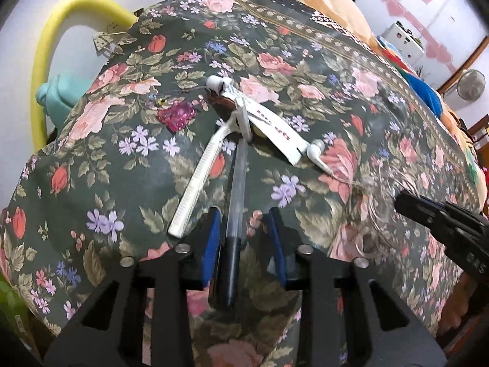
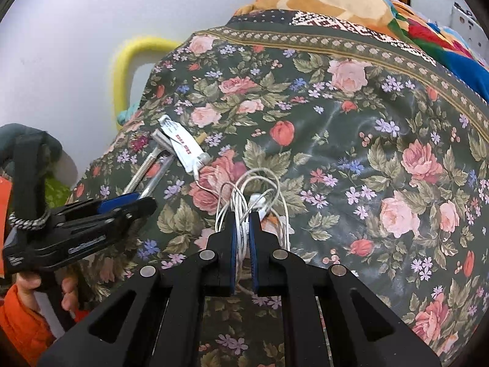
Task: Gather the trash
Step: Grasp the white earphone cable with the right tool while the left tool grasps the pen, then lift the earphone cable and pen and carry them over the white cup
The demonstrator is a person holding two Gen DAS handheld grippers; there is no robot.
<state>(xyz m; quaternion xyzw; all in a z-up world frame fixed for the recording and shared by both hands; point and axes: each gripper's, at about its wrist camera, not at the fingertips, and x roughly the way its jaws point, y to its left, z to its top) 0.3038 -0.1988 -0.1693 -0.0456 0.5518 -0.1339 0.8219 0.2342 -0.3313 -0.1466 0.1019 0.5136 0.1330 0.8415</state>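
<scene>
On a floral cloth (image 1: 305, 61) lie a white disposable razor (image 1: 201, 177), a clear pen with a black cap (image 1: 237, 202), a flat white tube (image 1: 275, 125), a pink foil wrapper (image 1: 177, 116) and white earphones (image 1: 316, 153). My left gripper (image 1: 244, 217) is open, its blue-padded fingers on either side of the pen's capped end. In the right wrist view my right gripper (image 2: 244, 217) is shut on the coiled earphone cable (image 2: 253, 195). The left gripper (image 2: 122, 205) shows at left there, near the razor (image 2: 143, 168) and tube (image 2: 183, 150).
A yellow foam tube (image 1: 52, 70) curves against the white wall at left, with a teal object (image 1: 55, 94) below it. Orange and colourful bedding (image 2: 336, 3) is piled at the back. A standing fan (image 1: 470, 85) is at far right. The person's hand and orange sleeve (image 2: 24, 315) are at lower left.
</scene>
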